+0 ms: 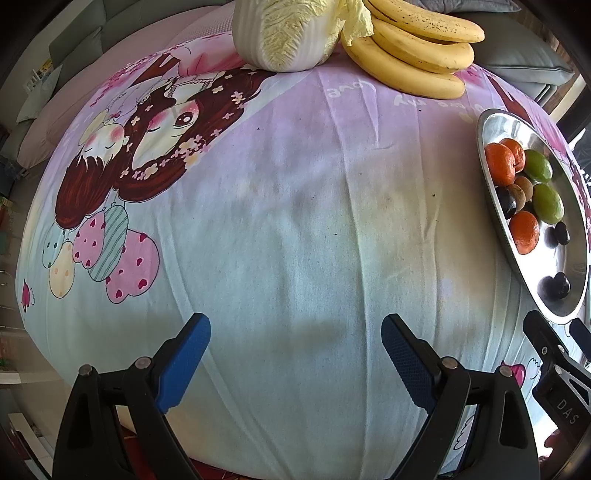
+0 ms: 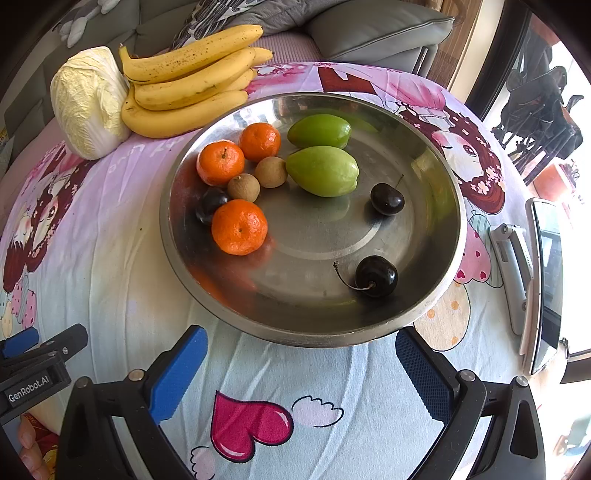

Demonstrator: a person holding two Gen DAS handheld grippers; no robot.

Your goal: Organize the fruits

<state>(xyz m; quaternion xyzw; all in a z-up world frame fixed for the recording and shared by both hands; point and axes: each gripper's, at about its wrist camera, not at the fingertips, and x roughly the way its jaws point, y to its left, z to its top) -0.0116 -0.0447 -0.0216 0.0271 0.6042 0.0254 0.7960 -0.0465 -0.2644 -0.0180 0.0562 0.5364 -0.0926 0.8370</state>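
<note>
A steel bowl (image 2: 424, 302) stands on the cartoon-print tablecloth and holds three tangerines (image 2: 239, 227), two green fruits (image 2: 322, 170), two brown longans (image 2: 243, 187) and three dark cherries (image 2: 376, 276). A bunch of bananas (image 2: 188, 92) lies behind the bowl beside a Chinese cabbage (image 2: 88, 103). My right gripper (image 2: 301, 354) hovers open at the bowl's near rim with nothing between its blue pads. Left of the bowl (image 1: 491, 184), my left gripper (image 1: 295, 343) hangs open over bare cloth, also holding nothing. The bananas (image 1: 410, 55) and cabbage (image 1: 284, 33) lie at the far edge.
A phone on a stand (image 2: 543, 280) sits at the table's right edge. A grey sofa (image 2: 369, 29) runs behind the table. The left gripper's body (image 2: 33, 373) shows at lower left of the right wrist view, with fingers of a hand (image 2: 29, 446) below it.
</note>
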